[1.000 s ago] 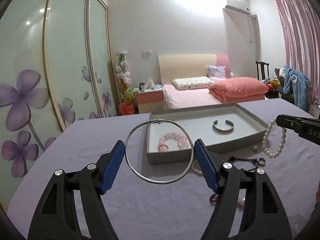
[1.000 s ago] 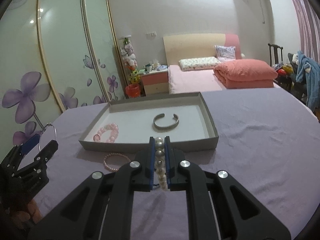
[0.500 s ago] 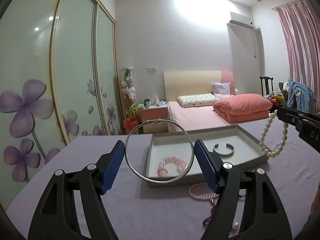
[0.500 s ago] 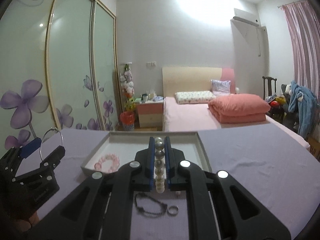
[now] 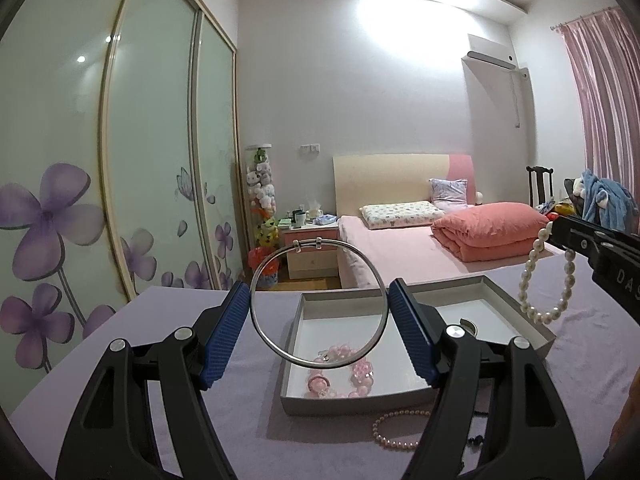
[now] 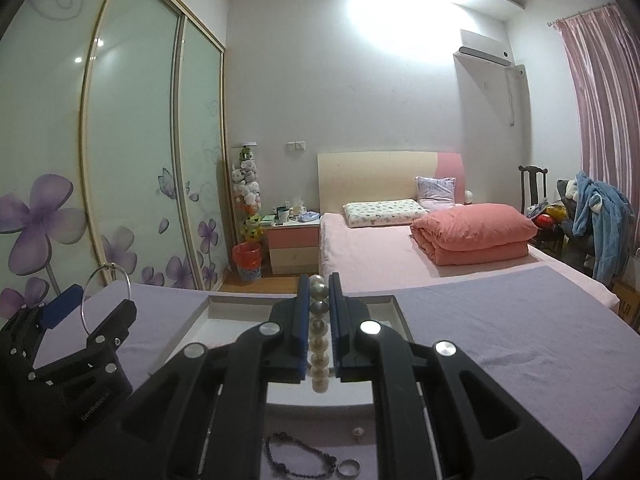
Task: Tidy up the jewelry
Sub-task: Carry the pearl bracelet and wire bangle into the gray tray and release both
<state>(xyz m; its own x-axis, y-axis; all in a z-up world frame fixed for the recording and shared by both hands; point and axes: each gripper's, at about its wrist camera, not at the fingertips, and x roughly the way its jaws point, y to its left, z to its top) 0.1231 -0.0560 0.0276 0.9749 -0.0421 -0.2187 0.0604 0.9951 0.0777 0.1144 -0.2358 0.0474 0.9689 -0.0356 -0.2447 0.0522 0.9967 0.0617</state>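
My left gripper [image 5: 319, 306] is shut on a thin silver bangle [image 5: 264, 328], held upright above the table in front of the grey tray [image 5: 516, 308]. A pink bead bracelet [image 5: 344, 376] lies in the tray; a silver cuff [image 5: 468, 325] there is mostly hidden behind a finger. My right gripper [image 6: 319, 300] is shut on a white pearl bracelet [image 6: 319, 364], which hangs over the tray [image 6: 200, 316]; the bracelet also shows in the left wrist view [image 5: 544, 280]. The left gripper with the bangle [image 6: 86, 300] shows at the left of the right wrist view.
On the purple tablecloth [image 6: 500, 336] in front of the tray lie a small pink pearl bracelet [image 5: 396, 430], a dark chain [image 6: 296, 456] and a silver ring [image 6: 349, 468]. Beyond the table are a bed [image 5: 420, 248], a nightstand and sliding wardrobe doors.
Both grippers have lifted and tilted up with their bracelets, so the tray now sits lower in both views. Both stay shut on their jewelry.
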